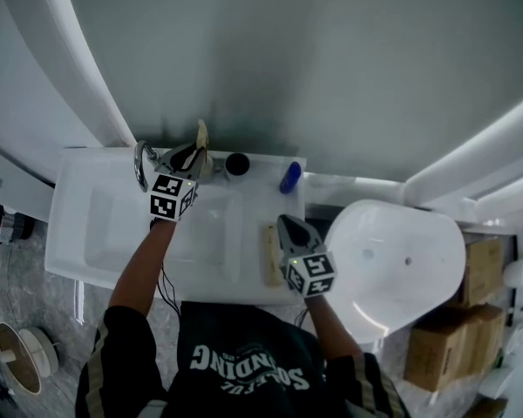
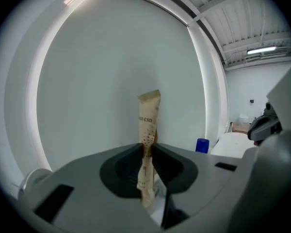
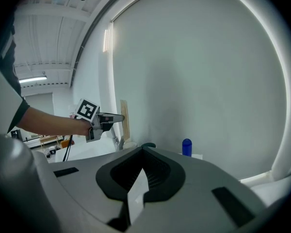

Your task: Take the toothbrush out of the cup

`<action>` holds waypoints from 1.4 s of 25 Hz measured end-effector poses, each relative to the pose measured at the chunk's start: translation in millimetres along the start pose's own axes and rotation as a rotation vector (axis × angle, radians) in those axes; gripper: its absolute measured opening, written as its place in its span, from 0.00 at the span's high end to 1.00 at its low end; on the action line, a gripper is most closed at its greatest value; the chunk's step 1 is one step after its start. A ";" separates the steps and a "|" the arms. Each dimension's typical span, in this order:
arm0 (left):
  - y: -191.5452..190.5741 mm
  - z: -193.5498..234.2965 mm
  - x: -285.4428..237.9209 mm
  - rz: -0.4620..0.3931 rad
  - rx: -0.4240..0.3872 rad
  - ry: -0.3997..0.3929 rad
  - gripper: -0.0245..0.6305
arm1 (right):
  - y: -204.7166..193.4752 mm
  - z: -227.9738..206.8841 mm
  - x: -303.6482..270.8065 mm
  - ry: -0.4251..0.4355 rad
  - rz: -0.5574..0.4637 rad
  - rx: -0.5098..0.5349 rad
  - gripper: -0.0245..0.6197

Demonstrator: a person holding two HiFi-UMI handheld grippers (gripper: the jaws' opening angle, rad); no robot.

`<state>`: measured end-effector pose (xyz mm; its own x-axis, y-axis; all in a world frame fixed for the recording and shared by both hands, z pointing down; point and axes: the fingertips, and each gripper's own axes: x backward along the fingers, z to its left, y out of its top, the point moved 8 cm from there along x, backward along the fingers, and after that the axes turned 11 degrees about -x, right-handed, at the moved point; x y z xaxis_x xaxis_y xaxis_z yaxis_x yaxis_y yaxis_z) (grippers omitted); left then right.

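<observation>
Tan paper wrapper [image 2: 149, 111] printed "HIGH-END" covers the toothbrush [image 2: 145, 176]. It stands upright, pinched in the left gripper's [image 2: 146, 148] jaws above the sink's [image 1: 77, 174] back ledge, left of the black cup [image 1: 236, 165]. The right gripper's [image 3: 141, 149] jaws are pressed together, empty.

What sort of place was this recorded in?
Probably a bathroom, perhaps a mock-up: a white rectangular washbasin with a curved chrome tap, a white toilet beside it, and brown cardboard boxes stacked nearby.
</observation>
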<state>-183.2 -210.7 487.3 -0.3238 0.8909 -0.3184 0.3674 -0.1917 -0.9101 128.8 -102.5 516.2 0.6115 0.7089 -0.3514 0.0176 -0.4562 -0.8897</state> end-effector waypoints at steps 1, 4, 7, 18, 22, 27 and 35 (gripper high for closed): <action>3.8 -0.7 3.5 -0.007 0.001 0.000 0.87 | 0.9 0.8 0.2 0.005 -0.002 0.002 0.97; 8.5 -5.2 12.9 -0.011 0.005 -0.008 0.87 | 1.9 2.9 0.2 0.020 -0.005 0.005 0.97; 3.9 -13.9 21.7 0.002 0.008 -0.022 0.87 | 0.5 5.4 0.5 0.031 -0.001 0.008 0.97; -47.2 -84.9 44.9 0.082 0.083 -0.149 0.87 | -11.7 2.8 11.5 0.033 0.010 0.000 0.97; -54.5 -105.8 45.5 0.094 0.098 -0.204 0.87 | -16.3 1.1 15.8 0.023 0.012 -0.006 0.97; -61.9 -133.6 42.1 0.085 0.190 -0.342 0.87 | -22.1 -1.8 19.7 0.014 0.020 -0.017 0.97; -98.9 -187.3 25.5 0.169 0.453 -0.572 0.87 | -26.8 -13.4 28.4 -0.011 0.028 -0.028 0.97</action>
<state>-64.4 -91.9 618.9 -0.7431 0.5050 -0.4391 0.0974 -0.5675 -0.8176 156.3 -77.4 534.0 0.6033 0.7015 -0.3794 0.0228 -0.4907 -0.8710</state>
